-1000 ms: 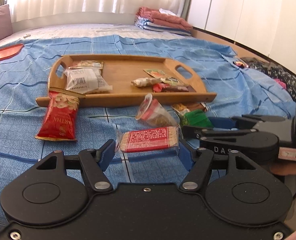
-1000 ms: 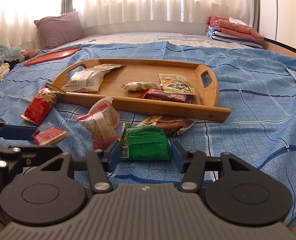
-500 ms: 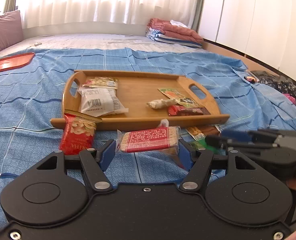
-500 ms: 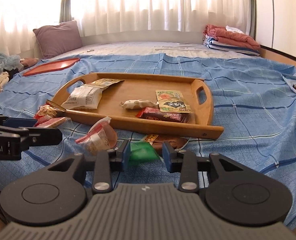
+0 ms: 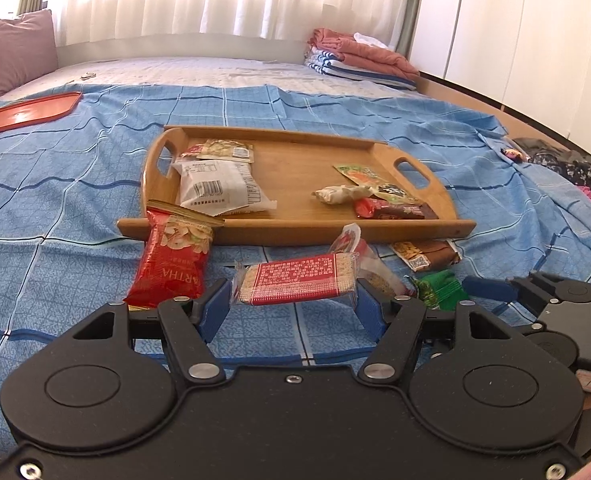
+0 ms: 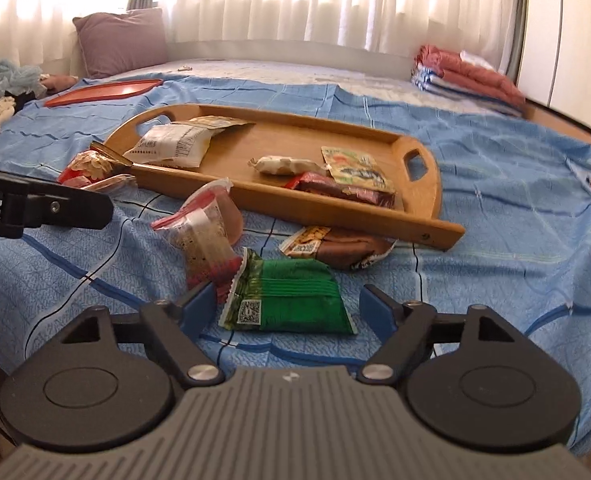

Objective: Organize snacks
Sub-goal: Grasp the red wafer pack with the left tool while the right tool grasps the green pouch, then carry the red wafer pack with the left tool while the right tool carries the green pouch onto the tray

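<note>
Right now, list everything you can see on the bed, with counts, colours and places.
wooden tray: one, tan, mid-bed on blue sheet
tray snacks: five; white packet and beige packet left, cream sweet, green-orange sachet, red-brown bar right
nut bag: one, red, leaning on tray's front rim
clear cup snack, brown packet, green packet: one each, sheet before tray
cracker pack: one, red, held
orange tray: one, far left
pillow: one, mauve, by window
folded blankets: stack, pink and striped, far right
left gripper: shut on cracker pack
right gripper: open around green packet
</note>
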Demonstrator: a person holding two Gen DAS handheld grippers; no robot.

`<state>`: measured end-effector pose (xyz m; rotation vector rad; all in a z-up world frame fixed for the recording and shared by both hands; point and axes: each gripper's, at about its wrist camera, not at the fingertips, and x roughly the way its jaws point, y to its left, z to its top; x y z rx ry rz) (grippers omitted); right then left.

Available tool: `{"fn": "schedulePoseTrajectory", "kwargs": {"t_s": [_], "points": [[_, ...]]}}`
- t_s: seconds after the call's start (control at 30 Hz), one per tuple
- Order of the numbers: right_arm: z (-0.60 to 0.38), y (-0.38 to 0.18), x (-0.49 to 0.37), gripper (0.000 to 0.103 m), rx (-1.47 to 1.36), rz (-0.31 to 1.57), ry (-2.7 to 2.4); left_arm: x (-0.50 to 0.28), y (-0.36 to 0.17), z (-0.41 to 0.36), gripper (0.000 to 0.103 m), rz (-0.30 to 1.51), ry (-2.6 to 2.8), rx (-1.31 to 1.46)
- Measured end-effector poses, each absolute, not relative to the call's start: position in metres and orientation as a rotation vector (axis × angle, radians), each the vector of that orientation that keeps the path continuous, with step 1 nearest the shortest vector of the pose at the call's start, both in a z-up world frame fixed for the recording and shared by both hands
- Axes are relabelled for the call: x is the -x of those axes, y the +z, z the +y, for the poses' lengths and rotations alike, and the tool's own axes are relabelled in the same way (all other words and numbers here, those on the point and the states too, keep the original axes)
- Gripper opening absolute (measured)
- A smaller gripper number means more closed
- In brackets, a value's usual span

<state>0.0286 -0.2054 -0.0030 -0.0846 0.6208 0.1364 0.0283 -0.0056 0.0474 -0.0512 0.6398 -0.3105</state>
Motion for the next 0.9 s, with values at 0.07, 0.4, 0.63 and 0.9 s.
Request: {"fn": "schedulePoseTrajectory", "kwargs": {"t_s": [0.07,0.4,0.63,0.9], "points": [[-0.212,-0.002,-0.029,0.066,0.027,0.639,0.161,-0.029,0.047,-0.005,0.064,0.642,-0.307,0.054],[-0.213,0.024,-0.024,0.060,-0.028,0.551,0.161,-0.037,0.061,-0.005,0.064,0.590,-0.290,0.040],[-0.223,0.061,-0.057,0.060,-0.098,0.507,0.176,-0.072,0.088,-0.007,0.064,0.536,-0.288,0.031],[-0.232,0.082,-0.132,0.060,-0.110,0.537,0.151,-0.155,0.105,-0.015,0.064,0.598,-0.293,0.075]]}}
